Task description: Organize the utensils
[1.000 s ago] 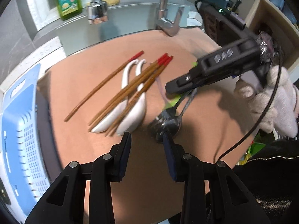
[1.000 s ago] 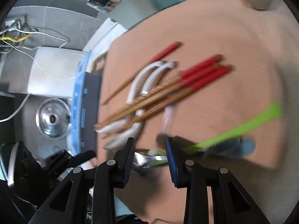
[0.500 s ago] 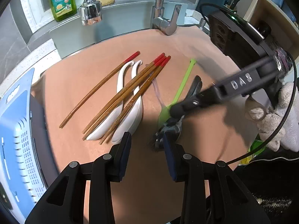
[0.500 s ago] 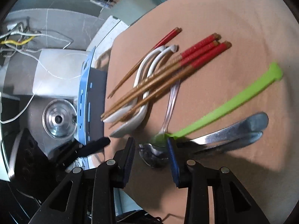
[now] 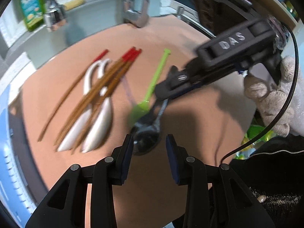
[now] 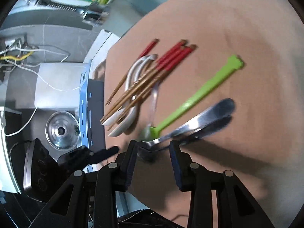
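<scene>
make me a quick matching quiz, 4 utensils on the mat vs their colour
Things:
1. chopsticks
2. long-handled spoon
3. soup spoons
4. metal spoons

Colours:
A. shiny silver
B. white
C. brown with red ends
D. bright green

Pairs: 1-C, 2-D, 3-B, 4-A

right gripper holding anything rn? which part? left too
Right gripper: open, nothing clamped; its fingers straddle the metal spoons near the neck, where handle meets bowl. Left gripper: open, empty, just in front of the spoon bowls.
</scene>
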`<state>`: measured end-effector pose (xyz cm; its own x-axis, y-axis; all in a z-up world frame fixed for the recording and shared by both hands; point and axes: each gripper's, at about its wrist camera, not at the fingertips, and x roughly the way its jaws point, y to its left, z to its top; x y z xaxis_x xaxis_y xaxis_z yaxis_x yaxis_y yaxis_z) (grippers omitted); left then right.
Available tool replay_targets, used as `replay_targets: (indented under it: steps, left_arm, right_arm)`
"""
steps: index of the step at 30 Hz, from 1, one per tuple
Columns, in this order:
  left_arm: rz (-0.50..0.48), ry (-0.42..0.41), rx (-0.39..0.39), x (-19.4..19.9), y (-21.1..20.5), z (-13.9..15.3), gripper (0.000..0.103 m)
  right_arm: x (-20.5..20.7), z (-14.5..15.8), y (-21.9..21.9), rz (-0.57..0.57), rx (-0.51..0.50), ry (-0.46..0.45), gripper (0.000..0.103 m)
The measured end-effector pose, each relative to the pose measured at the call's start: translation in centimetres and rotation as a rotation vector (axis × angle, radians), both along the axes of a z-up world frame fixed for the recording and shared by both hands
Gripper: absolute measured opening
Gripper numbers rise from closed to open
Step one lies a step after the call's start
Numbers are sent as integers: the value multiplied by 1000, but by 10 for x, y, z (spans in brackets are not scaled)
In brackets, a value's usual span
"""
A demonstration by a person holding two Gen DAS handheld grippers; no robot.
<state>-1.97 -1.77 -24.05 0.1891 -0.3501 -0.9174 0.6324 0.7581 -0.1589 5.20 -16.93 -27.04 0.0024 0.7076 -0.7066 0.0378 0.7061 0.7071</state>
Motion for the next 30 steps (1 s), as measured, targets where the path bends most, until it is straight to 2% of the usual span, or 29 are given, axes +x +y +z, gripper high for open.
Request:
replay_targets:
  steps: [4,8,10,14,19,22,26,30]
  left_arm:
    - [-20,18,9,6,-7,-10,34]
    - [-21,11,7,13,-10,-13,37]
    - [-15,-2,19,16,-10,-15,41]
    - [-22,-1,19,24,-15,-19,41]
    - [-29,9,2,16,-18,-20,41]
    - [-36,45,-32,7,-21,-22,41]
    - [-39,30,7,-4,-31,-30,41]
    - [-39,-4,31,-16,-34,-29,49]
  right_arm:
    - [1,-9,12,-3,-35,15,33]
    - [-2,-6,7,-34,-25,13,32]
    - [-7,0,-4,-51,-38,-4,32]
    - [-14,5,-32,-112,-70,-9,32]
    - [-20,-5,-62,-205,-97,37,32]
    - [-20,-12,-71,-246,-71,66,32]
    - [-17,-11,-61,-221,-103,51,32]
    - [-12,-12,-49,-194,-128,53,32]
